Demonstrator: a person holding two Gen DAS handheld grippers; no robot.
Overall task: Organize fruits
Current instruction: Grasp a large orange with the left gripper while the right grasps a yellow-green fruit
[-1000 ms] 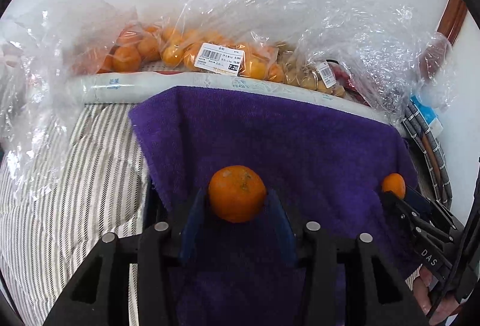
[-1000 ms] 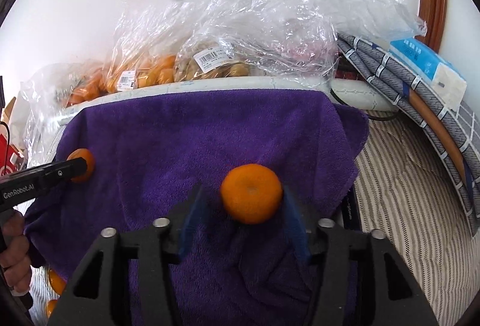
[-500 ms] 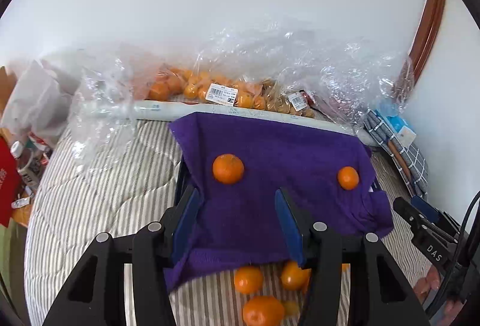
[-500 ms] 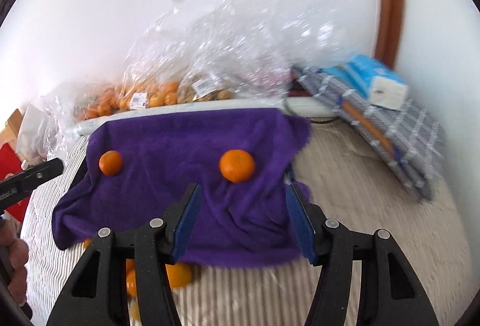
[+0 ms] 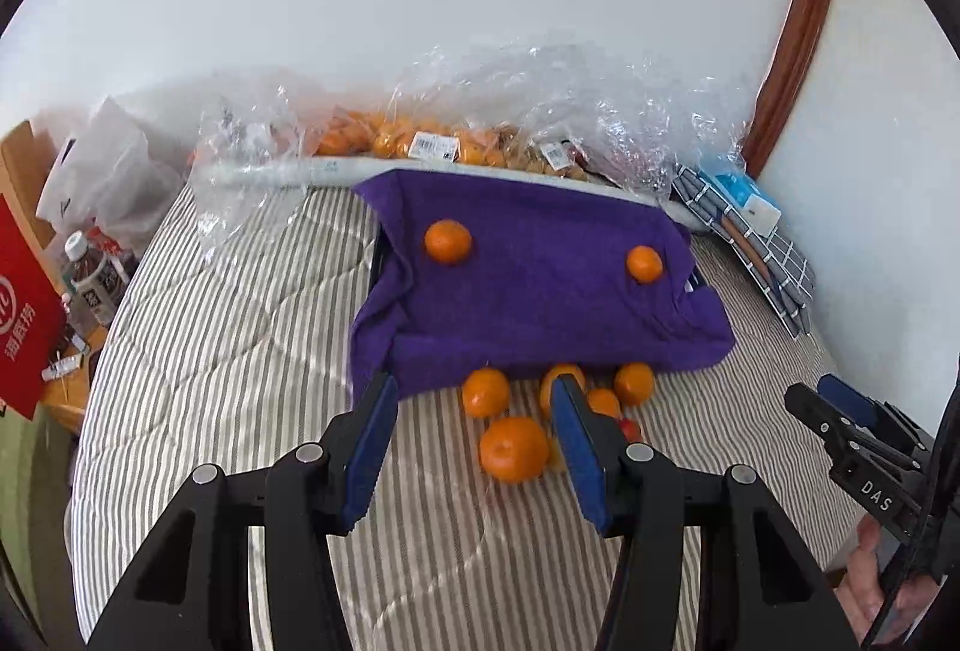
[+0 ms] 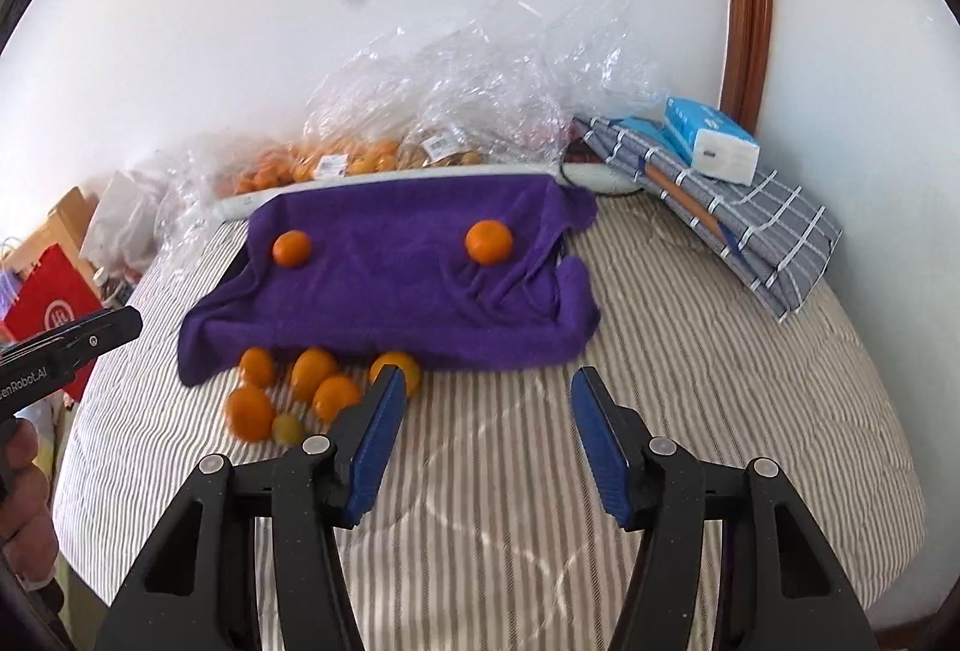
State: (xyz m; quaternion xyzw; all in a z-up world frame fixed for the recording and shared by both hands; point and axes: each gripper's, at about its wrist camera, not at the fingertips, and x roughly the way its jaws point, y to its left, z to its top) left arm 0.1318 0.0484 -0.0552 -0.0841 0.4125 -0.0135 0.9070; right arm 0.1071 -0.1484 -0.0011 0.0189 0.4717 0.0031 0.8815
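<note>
A purple towel covers a raised box on the striped bed; it also shows in the right wrist view. Two oranges rest on it: a left orange and a right orange. Several loose oranges lie on the bed at the towel's front edge. My left gripper is open and empty, held back above the loose oranges. My right gripper is open and empty over bare bedding, right of the pile.
Clear plastic bags of oranges lie along the white wall behind a white roll. A folded checked cloth with a tissue pack sits at the right. A red bag and bottles stand left of the bed.
Both grippers opened, left an orange each on the purple towel, and pulled back and up. The loose oranges in front of the towel came into view.
</note>
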